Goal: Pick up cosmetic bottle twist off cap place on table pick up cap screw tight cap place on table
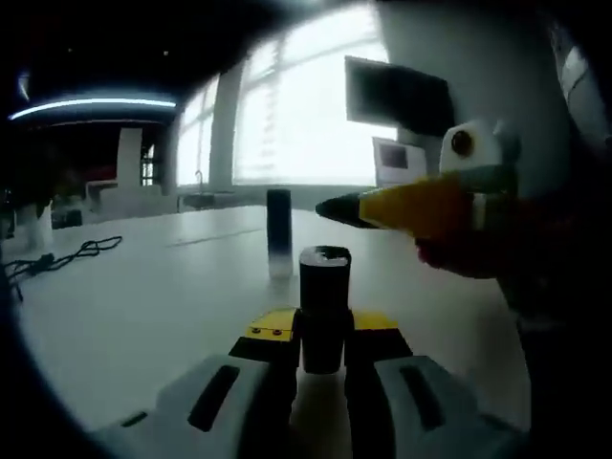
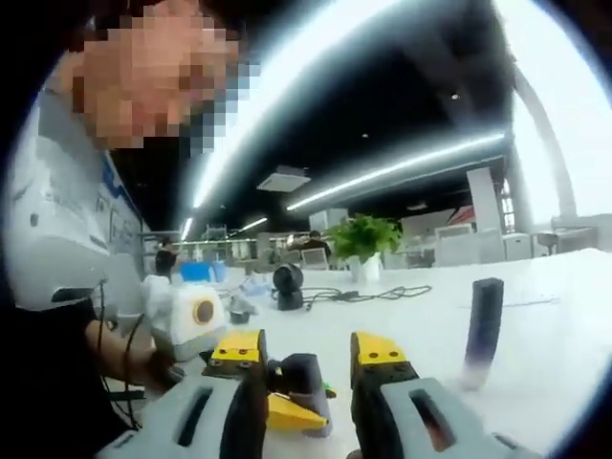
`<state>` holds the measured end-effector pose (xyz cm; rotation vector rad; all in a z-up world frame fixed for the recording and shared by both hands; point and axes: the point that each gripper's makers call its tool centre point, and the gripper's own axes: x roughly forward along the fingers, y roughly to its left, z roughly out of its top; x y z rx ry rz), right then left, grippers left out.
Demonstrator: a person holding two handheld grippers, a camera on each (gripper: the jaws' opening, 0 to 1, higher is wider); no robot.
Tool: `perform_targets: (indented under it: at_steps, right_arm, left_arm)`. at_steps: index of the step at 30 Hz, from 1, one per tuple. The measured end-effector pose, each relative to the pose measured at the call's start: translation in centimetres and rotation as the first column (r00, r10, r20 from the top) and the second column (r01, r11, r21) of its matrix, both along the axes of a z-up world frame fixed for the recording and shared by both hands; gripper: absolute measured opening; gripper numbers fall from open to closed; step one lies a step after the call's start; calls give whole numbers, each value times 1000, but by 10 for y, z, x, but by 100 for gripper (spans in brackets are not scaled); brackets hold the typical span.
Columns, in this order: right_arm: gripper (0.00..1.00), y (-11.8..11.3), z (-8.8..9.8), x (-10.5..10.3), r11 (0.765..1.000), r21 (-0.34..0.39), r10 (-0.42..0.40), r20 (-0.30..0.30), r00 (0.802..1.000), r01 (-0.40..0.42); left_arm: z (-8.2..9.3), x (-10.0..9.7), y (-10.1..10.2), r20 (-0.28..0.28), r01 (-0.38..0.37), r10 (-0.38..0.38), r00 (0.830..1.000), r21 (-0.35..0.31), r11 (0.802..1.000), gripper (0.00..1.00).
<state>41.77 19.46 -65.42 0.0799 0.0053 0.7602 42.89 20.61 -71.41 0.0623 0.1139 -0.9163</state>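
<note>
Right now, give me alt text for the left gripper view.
The left claw grips a dark cosmetic bottle upright above a white table. The right claw reaches in from the right, and a dark cap stands on the table behind.

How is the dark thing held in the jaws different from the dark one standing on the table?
The bottle is clamped between the left gripper's jaws; the cap stands free on the white table.
The bottle looks wider and stubbier; the cap looks slimmer and taller.
The bottle has an open top rim; the cap's top looks closed.
Both are dark, cylindrical and upright.
</note>
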Motion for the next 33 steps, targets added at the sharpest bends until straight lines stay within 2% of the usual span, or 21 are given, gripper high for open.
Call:
perform_targets:
  at_steps: [3,9,11,15,21,24,28,33]
  right_arm:
    - [26,10,-7,2,999,8,-44,-20,999,44]
    - [23,23,-17,6,993,-50,-105,-13,994,105]
    - [19,23,-20,9,989,-74,-127,-19,992,125]
    - [18,18,-17,13,989,-52,-143,-28,989,142]
    - [12,24,-18,11,989,-63,-135,-36,990,132]
    - [12,24,-17,9,987,-76,-143,-20,990,141]
    - [11,24,-11,7,990,-69,-125,-2,992,124]
    - [11,20,-7,0,999,-15,-48,-48,998,48]
  left_arm:
    - [-2,0,0,11,-13,13,1000,22,1000,8]
    - [-3,-3,-1,19,-8,7,1000,35,999,8]
    - [0,-6,-1,21,-1,1,1000,25,1000,8]
    - [4,-8,-1,19,11,-11,1000,-5,1000,8]
    - [7,-9,-1,33,13,-12,999,-16,1000,8]
    - [8,-8,0,38,11,-11,999,-14,1000,8]
    - [14,-11,2,34,30,-28,999,-48,998,8]
    - [21,-18,0,40,78,-75,996,-84,993,8]
